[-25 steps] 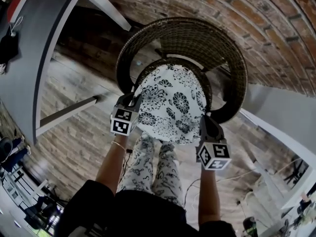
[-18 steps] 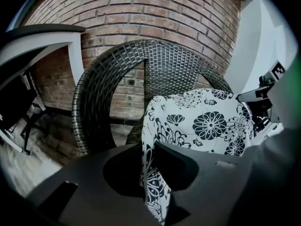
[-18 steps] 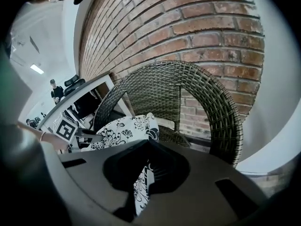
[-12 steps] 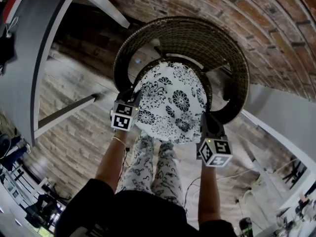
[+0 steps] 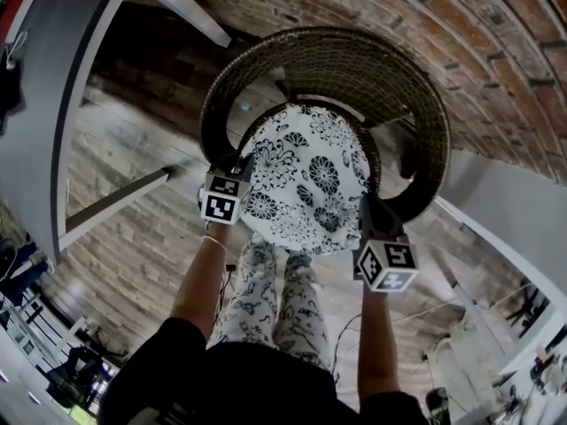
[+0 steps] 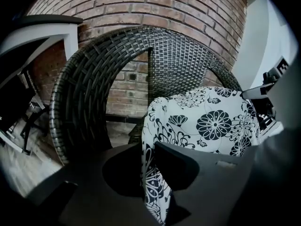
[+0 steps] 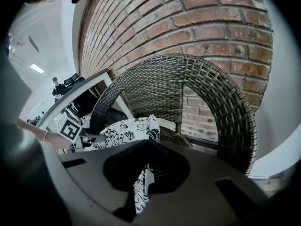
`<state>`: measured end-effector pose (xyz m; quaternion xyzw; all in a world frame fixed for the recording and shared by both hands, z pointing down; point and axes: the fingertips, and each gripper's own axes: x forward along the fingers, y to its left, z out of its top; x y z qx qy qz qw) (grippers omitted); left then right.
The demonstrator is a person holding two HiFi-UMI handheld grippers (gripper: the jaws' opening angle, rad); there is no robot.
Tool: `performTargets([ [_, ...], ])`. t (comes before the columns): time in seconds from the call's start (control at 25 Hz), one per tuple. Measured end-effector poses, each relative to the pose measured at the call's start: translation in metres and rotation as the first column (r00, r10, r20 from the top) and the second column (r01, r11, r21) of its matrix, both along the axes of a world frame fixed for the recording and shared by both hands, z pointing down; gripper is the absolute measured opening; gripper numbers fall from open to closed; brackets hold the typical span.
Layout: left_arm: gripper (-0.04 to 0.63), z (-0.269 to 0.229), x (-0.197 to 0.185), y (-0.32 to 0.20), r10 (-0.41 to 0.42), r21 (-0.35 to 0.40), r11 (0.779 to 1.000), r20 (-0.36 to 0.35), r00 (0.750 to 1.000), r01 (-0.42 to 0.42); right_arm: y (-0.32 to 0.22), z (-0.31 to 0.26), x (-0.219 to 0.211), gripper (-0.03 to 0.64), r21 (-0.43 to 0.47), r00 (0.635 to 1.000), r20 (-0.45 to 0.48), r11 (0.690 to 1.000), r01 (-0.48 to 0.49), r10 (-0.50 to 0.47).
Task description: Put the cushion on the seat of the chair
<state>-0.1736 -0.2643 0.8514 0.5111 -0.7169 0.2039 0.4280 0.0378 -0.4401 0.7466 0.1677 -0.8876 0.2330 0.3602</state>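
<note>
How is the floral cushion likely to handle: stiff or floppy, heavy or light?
Probably soft: the cushion squashes thin between the jaws of the left gripper. Likely light, since edge pinches by that and the right gripper carry it. It holds its round shape between them, so seemingly only mildly floppy.

The head view looks steeply down from above the chair point(image 5: 354, 65), just before its front edge. Each gripper view sits close at the chair's front, left and right, facing its woven back and the brick wall point(image 5: 425, 7) behind. All three share the cushion point(image 5: 310, 175).
</note>
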Motion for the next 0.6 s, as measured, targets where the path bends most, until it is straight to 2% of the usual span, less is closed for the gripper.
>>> performTargets([
  [0.24,0.072,0.0023,-0.0075,-0.0048,-0.004,-0.006,1.000,0.022,1.000,0.004,-0.0004,0.0047,-0.0080,0.002,-0.002,1.000,0.000,1.000,0.006,-0.006],
  [0.4,0.083,0.0079,-0.0055,-0.0057,-0.023,-0.009,1.000,0.001,1.000,0.023,-0.0013,0.0080,-0.0085,0.002,-0.005,1.000,-0.002,1.000,0.009,-0.010],
  [0.6,0.092,0.0066,-0.0096,-0.0084,-0.026,-0.022,0.999,0.025,0.999,0.026,-0.0058,0.0103,-0.0085,0.002,-0.001,1.000,-0.009,1.000,0.012,-0.012],
])
